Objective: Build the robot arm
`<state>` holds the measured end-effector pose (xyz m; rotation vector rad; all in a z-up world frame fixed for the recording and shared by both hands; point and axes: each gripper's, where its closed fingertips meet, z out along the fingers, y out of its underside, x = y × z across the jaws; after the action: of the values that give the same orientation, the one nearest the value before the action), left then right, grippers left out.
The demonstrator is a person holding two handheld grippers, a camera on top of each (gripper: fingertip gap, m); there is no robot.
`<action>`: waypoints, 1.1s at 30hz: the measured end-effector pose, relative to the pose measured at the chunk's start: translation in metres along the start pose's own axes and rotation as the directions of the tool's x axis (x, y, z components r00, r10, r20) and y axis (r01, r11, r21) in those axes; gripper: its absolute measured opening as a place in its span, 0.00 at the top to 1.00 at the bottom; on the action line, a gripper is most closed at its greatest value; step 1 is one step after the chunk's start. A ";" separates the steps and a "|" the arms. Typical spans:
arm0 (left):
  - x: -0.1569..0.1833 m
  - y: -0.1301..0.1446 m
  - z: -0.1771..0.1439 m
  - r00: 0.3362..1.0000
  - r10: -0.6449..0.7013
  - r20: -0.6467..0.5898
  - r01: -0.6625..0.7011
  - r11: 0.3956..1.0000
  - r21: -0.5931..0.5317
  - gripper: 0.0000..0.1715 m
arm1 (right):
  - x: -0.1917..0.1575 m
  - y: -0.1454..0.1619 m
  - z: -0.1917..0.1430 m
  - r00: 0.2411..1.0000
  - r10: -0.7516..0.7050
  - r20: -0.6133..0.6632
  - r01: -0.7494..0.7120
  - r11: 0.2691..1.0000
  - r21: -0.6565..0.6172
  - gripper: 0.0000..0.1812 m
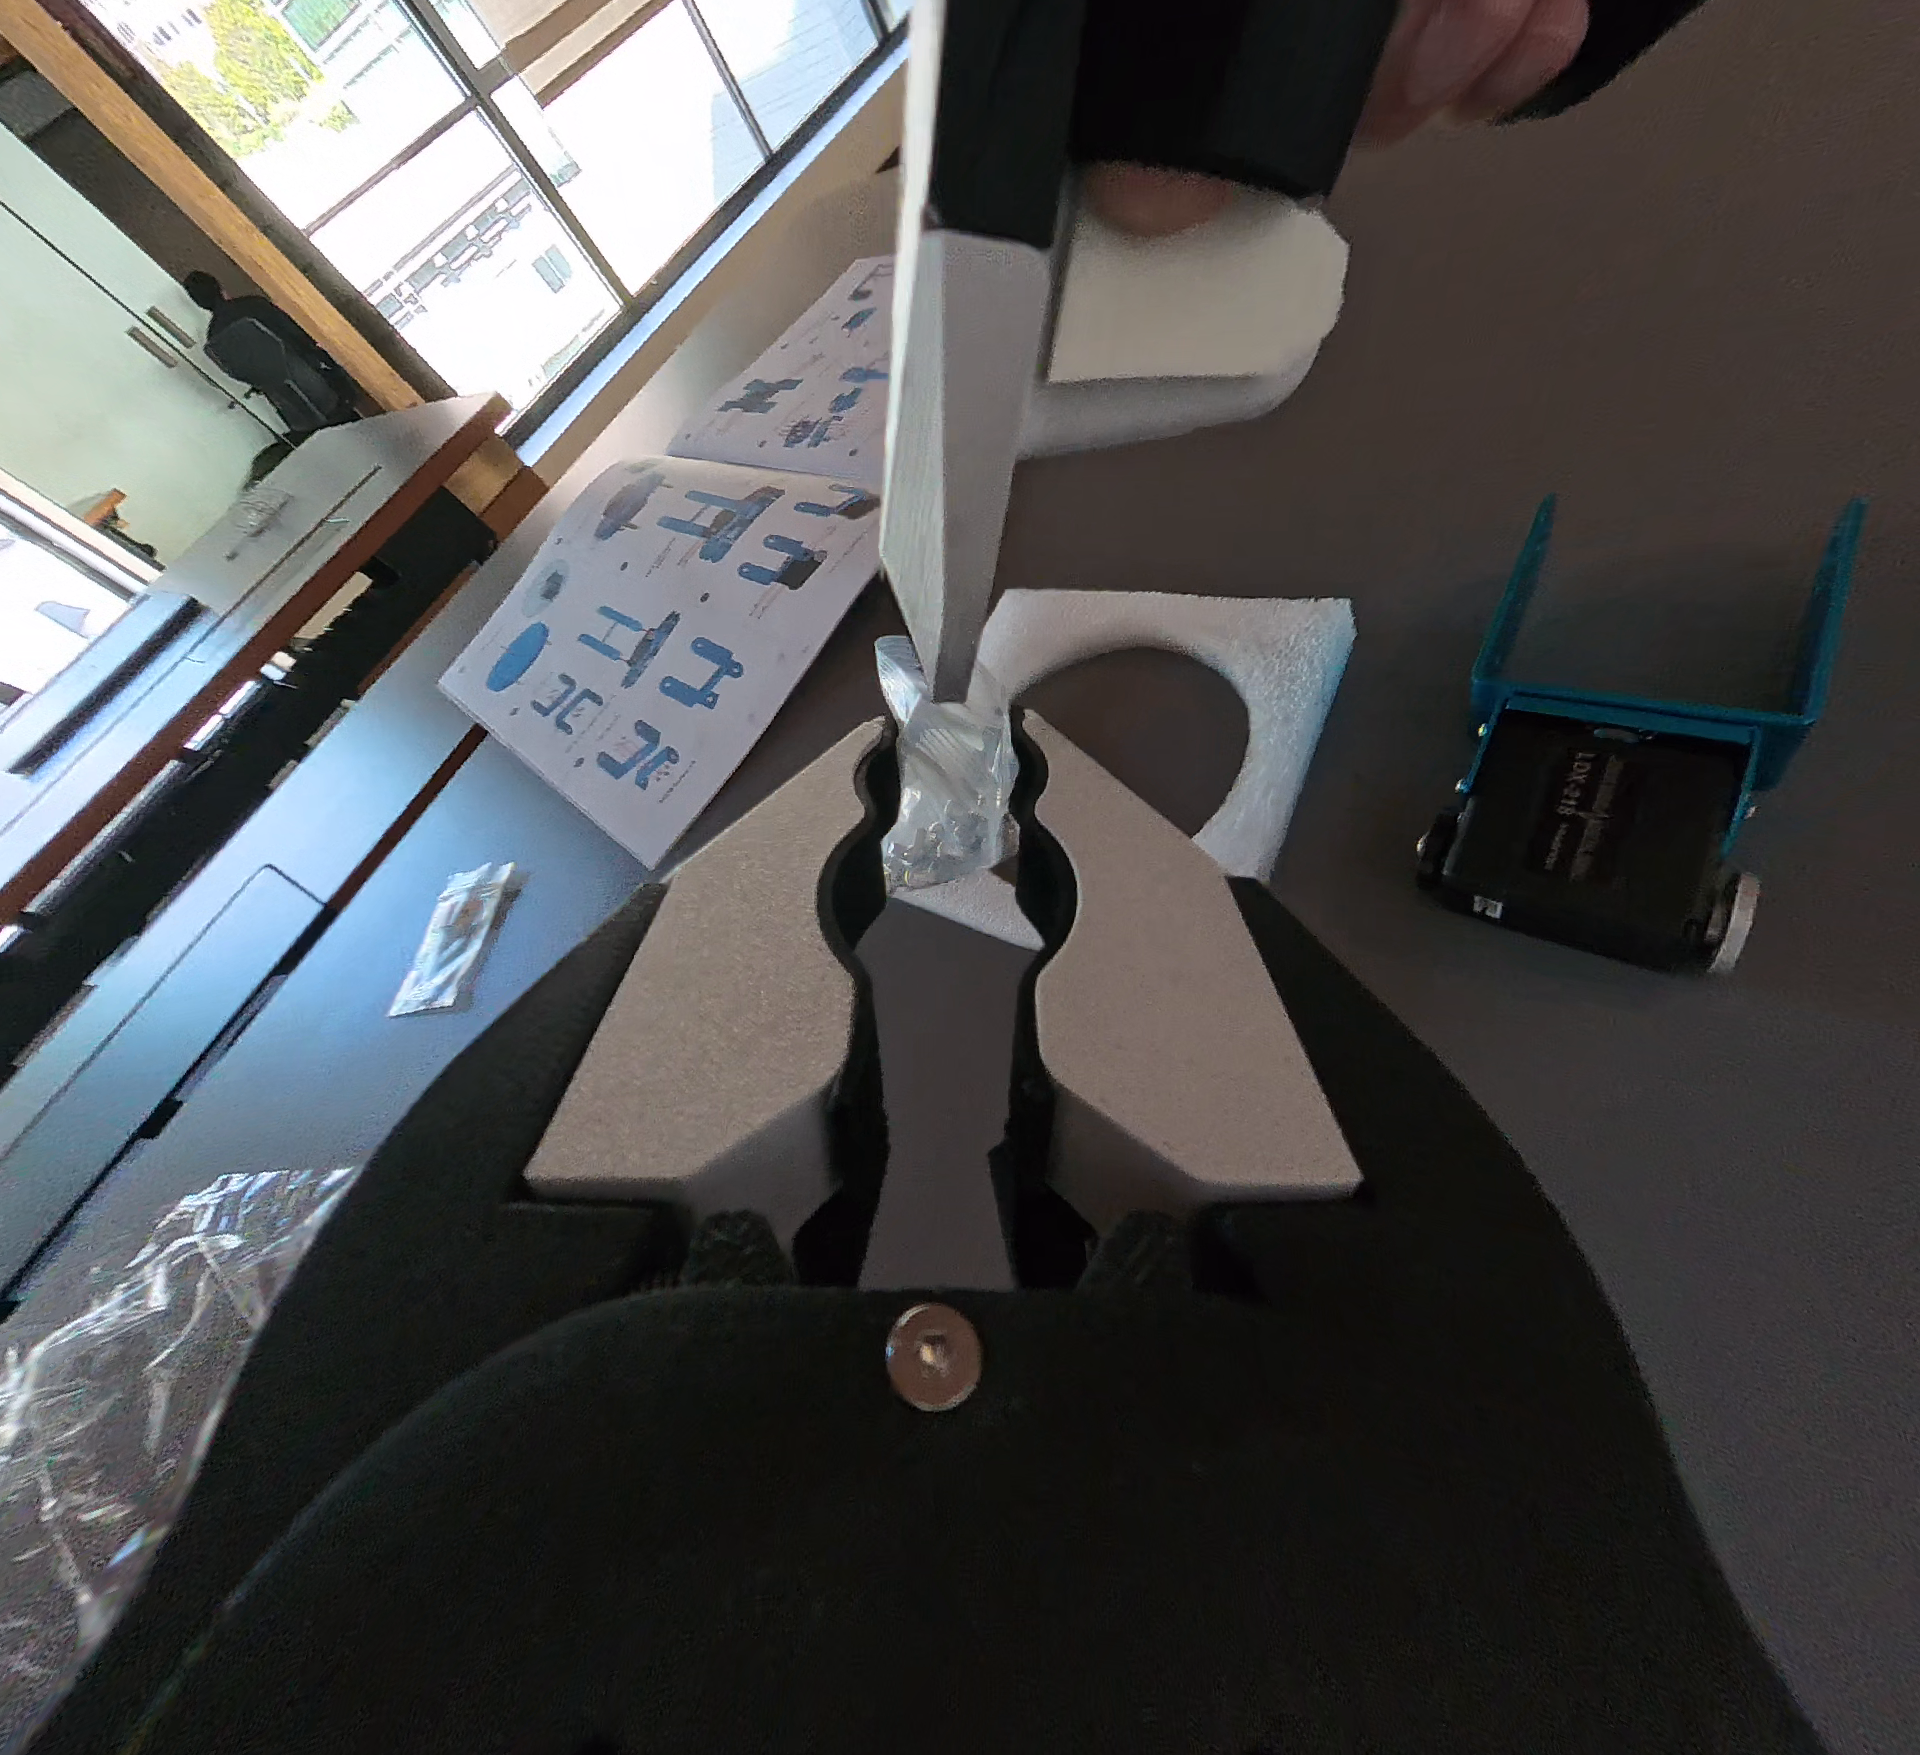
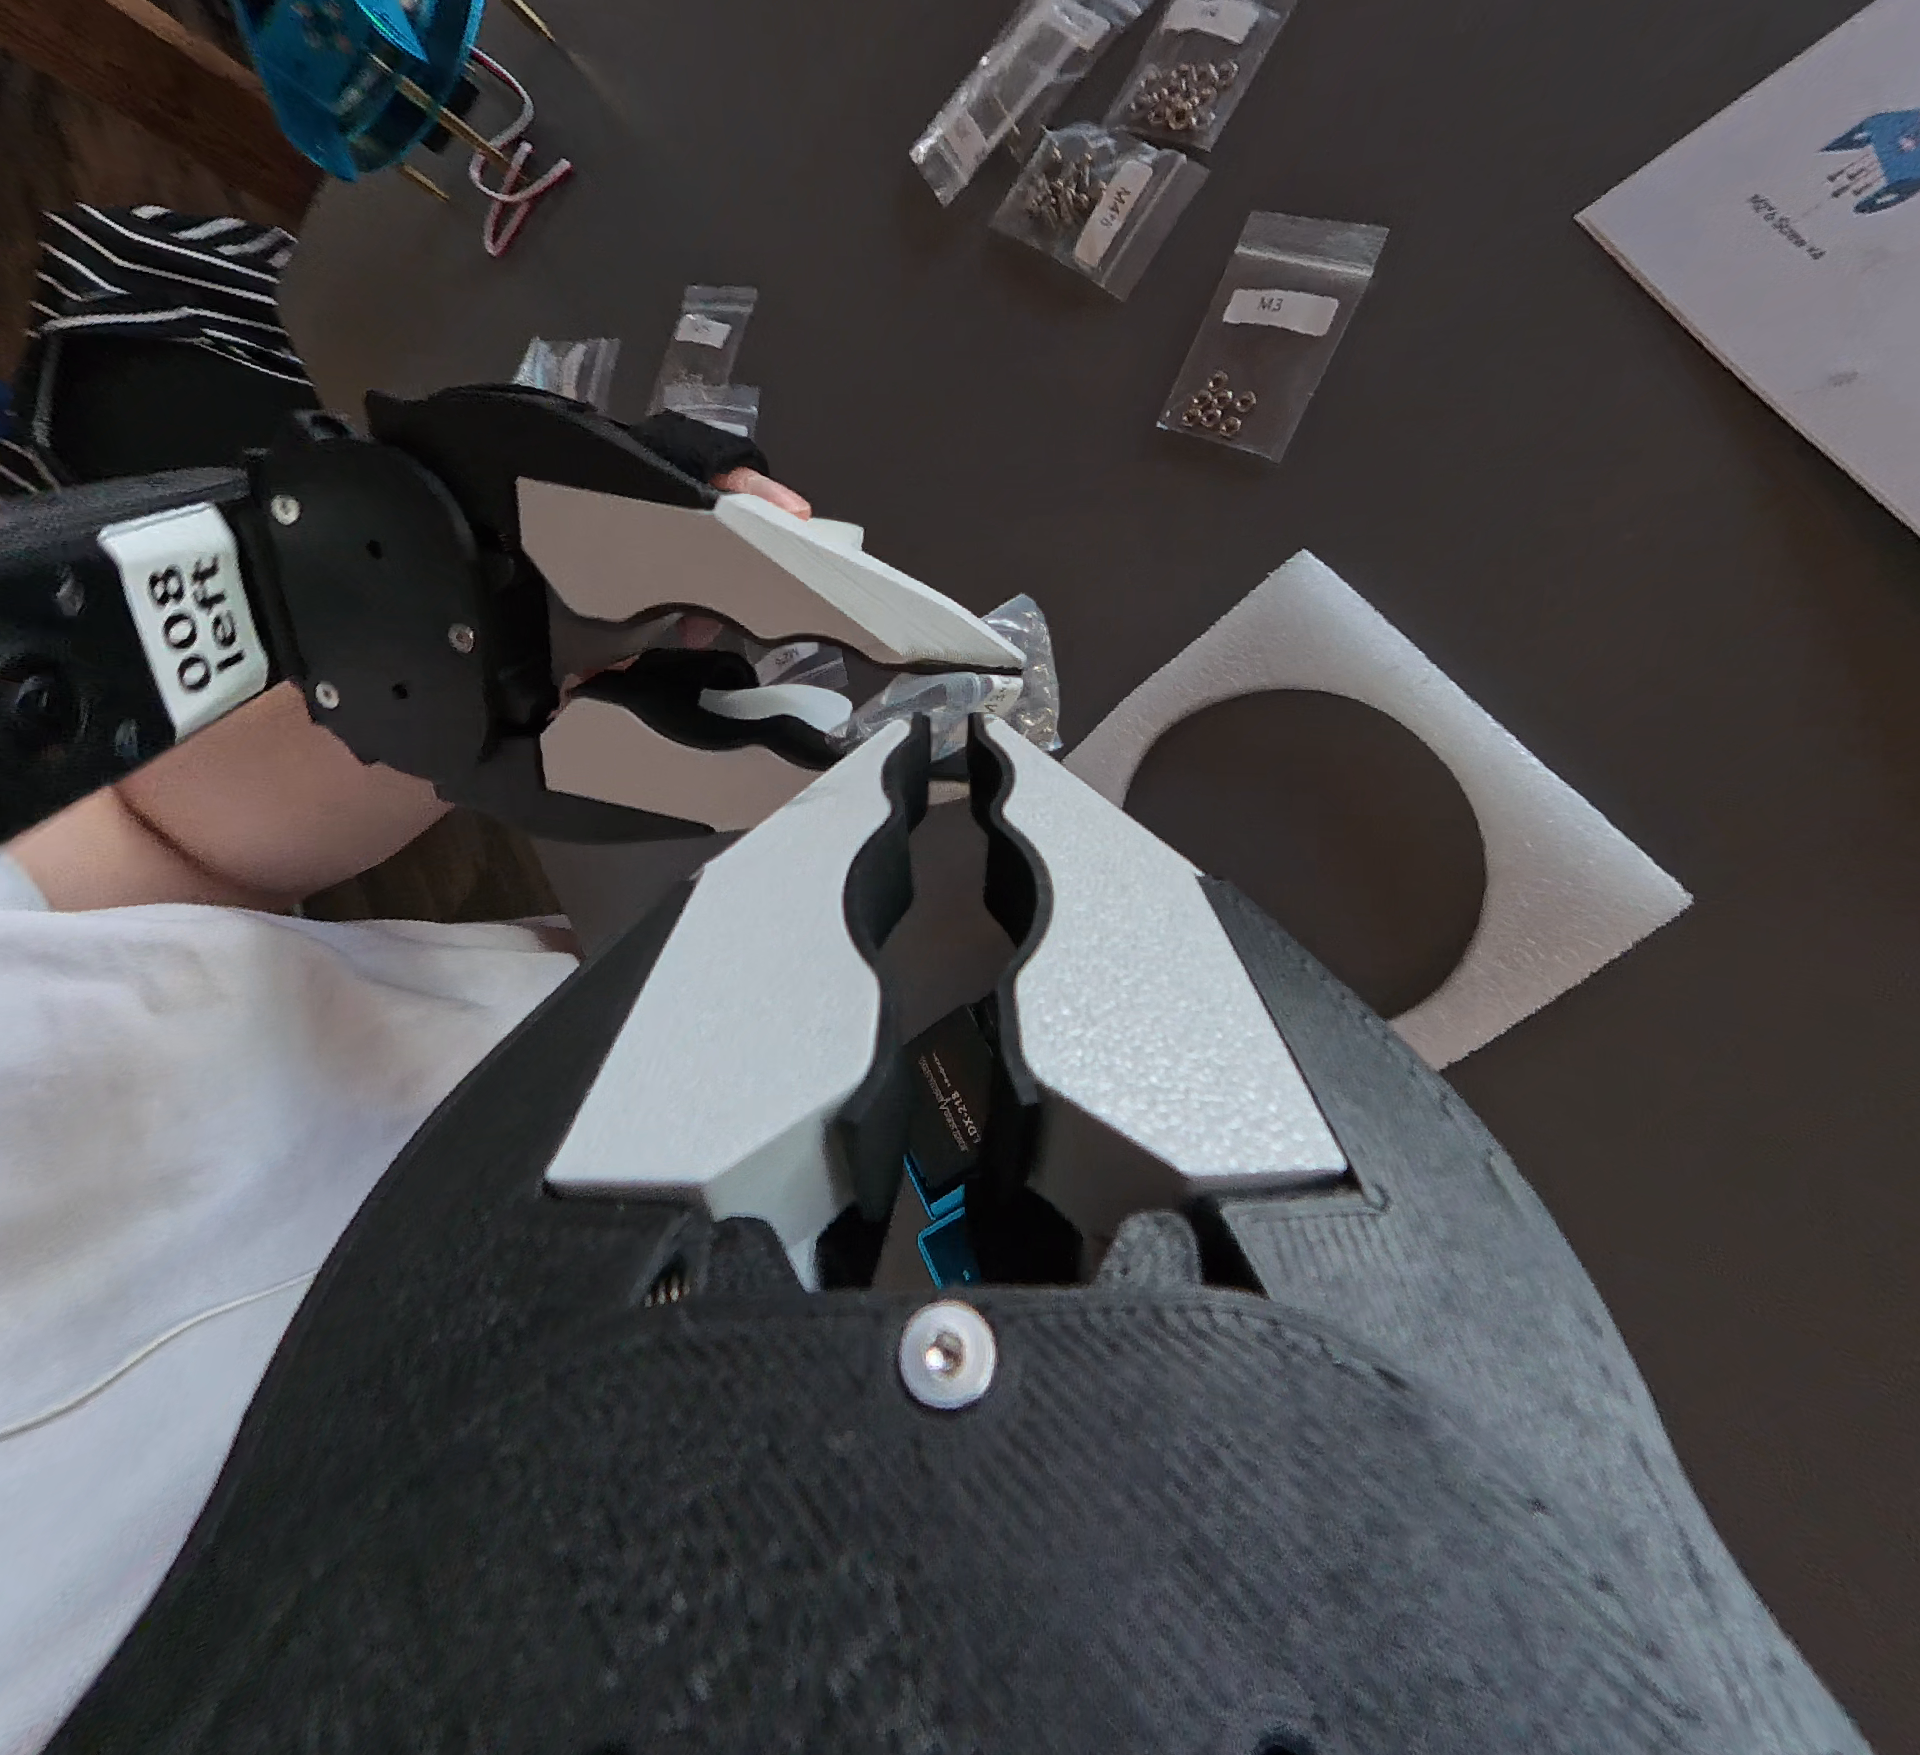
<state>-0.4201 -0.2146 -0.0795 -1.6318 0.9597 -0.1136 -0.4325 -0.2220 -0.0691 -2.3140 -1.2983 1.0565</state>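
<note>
Fingers of left gripper (image 1: 951,780) and right gripper (image 2: 948,731) both clamped one small clear plastic screw bag (image 1: 951,791), meeting crosswise above white foam square (image 2: 1455,770).

A white foam square with a round hole (image 2: 1538,832) lies on the dark counter (image 2: 1558,479), near small screw bags (image 2: 1268,334), an open instruction booklet (image 1: 665,656) and a blue-bracketed servo (image 1: 1600,832).

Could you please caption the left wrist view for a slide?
Both grippers pinch one small clear bag above white foam.
</note>
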 end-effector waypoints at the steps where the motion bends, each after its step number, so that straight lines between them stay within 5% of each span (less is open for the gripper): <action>1: 0.000 -0.001 0.000 0.999 -0.030 -0.015 0.030 0.999 0.010 0.90 | 0.001 0.000 -0.003 1.000 -0.001 0.022 0.000 1.000 0.023 0.93; 5: -0.005 -0.009 -0.004 0.981 -0.174 -0.082 0.179 0.983 0.052 0.91 | -0.002 0.002 -0.019 0.980 -0.135 0.146 0.113 0.982 0.149 0.78; 9: 0.004 -0.029 -0.013 0.907 -0.318 -0.276 0.358 0.928 0.107 0.91 | 0.002 0.013 -0.029 0.915 -0.383 0.126 0.330 0.891 0.311 0.66; 13: 0.017 -0.055 -0.022 0.819 -0.365 -0.443 0.468 0.871 0.148 0.91 | -0.029 0.014 -0.030 0.833 -0.486 0.263 0.331 0.820 0.467 0.61; 22: 0.039 -0.087 -0.020 0.655 -0.409 -0.636 0.619 0.773 0.140 0.91 | -0.041 0.033 -0.048 0.741 -0.507 0.440 0.221 0.803 0.554 0.90; 28: 0.045 -0.069 -0.002 0.617 -0.484 -0.621 0.654 0.754 0.062 0.88 | -0.015 0.045 -0.041 0.783 -0.447 0.432 0.227 0.853 0.471 0.92; 33: 0.029 -0.042 0.006 0.623 -0.573 -0.532 0.686 0.728 0.019 0.81 | 0.025 0.043 -0.036 0.860 -0.424 0.283 0.303 0.872 0.384 0.92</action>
<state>-0.3758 -0.2293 -0.0580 -1.6919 0.6453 -1.1524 -0.3719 -0.2217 -0.0802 -1.5900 -1.4831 1.4693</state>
